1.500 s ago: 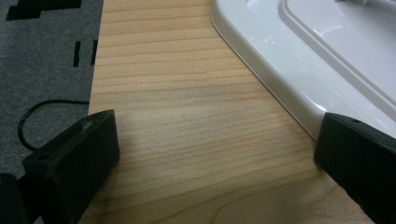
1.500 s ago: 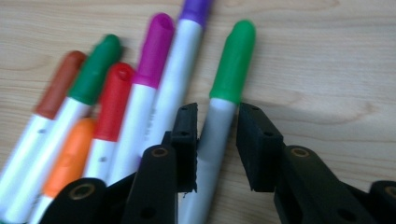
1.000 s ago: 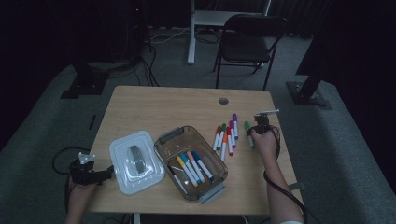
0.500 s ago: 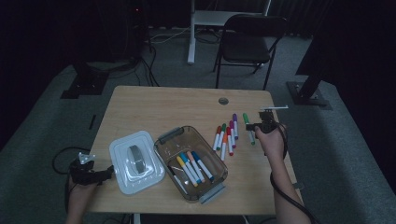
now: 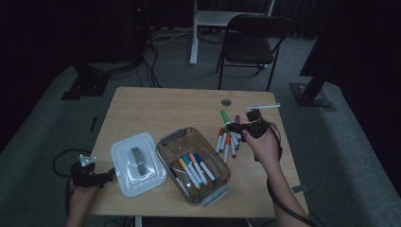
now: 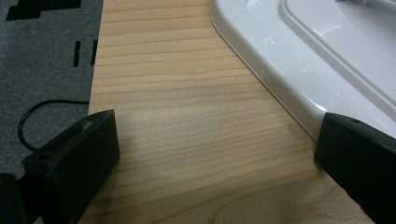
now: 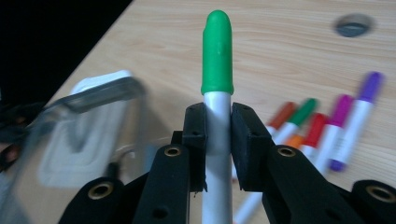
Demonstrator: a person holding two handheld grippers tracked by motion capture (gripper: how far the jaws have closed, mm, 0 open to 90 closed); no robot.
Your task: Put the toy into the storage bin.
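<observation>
- Since a second ago we see the right gripper has risen off the table with the green-capped marker; earlier that marker lay at the right end of the loose row. The left gripper has kept its place at the near left corner.
- Nearest us, the left gripper rests by the white lid, jaws wide apart with nothing but bare table between them (the lid's rim runs just past one jaw).
- Next comes the clear bin, one of it, holding four markers as far as we can count: yellow, blue, orange and dark blue caps.
- Beyond it lie the loose markers; we count about six on the wood, though they overlap and the exact number is hard to tell.
- The right gripper is clamped on the marker's white barrel, its pads pressing from both sides.
- The green-capped marker is held above the table, over the far end of the loose row; its long axis runs along the jaws, cap pointing away from the hand, towards the table's far side.
</observation>
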